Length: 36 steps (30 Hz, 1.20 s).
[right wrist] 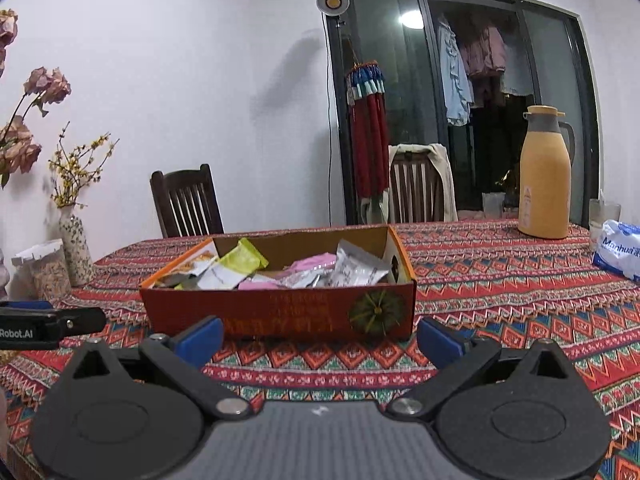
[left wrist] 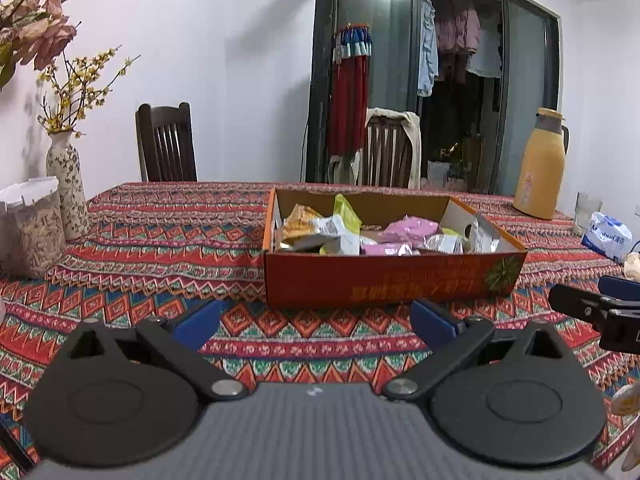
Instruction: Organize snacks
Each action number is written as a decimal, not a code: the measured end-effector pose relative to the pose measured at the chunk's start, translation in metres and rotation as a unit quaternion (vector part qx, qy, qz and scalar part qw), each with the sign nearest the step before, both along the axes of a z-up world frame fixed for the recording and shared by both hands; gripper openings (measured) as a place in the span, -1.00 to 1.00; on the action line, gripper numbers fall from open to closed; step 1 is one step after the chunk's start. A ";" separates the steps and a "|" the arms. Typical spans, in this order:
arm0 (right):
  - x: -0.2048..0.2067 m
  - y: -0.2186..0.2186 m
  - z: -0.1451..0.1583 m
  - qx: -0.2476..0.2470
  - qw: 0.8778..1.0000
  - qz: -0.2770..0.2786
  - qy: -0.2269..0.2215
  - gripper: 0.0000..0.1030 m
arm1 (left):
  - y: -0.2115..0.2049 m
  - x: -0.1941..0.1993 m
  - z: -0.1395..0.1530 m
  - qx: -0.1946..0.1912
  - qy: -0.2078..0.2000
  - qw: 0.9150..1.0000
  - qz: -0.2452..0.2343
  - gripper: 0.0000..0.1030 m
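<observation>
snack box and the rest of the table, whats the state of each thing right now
snack box: open-topped, upright, holding loose snack packets
snack packets: jumbled inside the box, sealed as far as can be seen
left gripper: open, empty
right gripper: open, empty
thermos jug: upright, lid on
vase: upright, holding flowers
tissue pack: lying on the tablecloth

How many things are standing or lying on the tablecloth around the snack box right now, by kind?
Vases: 1, the patterned vase
Jars: 1, the clear jar beside it
Thermos jugs: 1, the yellow jug
Glasses: 1, the clear glass
Tissue packs: 1, the white and blue pack
Total: 5, not counting the snack box itself. Anything outside both views is uncounted.
</observation>
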State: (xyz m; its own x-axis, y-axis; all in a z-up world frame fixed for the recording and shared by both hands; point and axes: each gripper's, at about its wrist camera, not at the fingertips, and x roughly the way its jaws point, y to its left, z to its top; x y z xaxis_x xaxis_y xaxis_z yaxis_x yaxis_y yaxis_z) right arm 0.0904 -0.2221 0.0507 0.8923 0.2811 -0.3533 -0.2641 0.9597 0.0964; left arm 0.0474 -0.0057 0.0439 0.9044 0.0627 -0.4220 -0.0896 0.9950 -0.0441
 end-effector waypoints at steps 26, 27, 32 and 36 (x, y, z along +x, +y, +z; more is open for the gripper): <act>-0.005 0.005 -0.009 -0.007 1.000 0.002 0.019 1.00 | 0.002 -0.007 -0.013 -0.003 0.020 1.000 -0.003 1.00; -0.005 0.005 -0.008 -0.007 1.000 0.002 0.019 1.00 | 0.002 -0.007 -0.013 -0.004 0.020 1.000 -0.003 1.00; -0.005 0.005 -0.009 -0.007 1.000 0.002 0.020 1.00 | 0.002 -0.007 -0.015 -0.003 0.021 1.000 -0.003 1.00; -0.005 0.005 -0.011 -0.008 1.000 0.001 0.022 1.00 | 0.002 -0.007 -0.016 -0.004 0.022 1.000 -0.004 1.00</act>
State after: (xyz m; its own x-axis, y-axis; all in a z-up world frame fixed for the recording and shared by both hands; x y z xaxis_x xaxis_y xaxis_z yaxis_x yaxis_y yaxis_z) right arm 0.0855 -0.2170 0.0395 0.8752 0.2777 -0.3961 -0.2629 0.9604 0.0925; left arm 0.0402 -0.0040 0.0277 0.8850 0.0530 -0.4626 -0.0844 0.9953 -0.0475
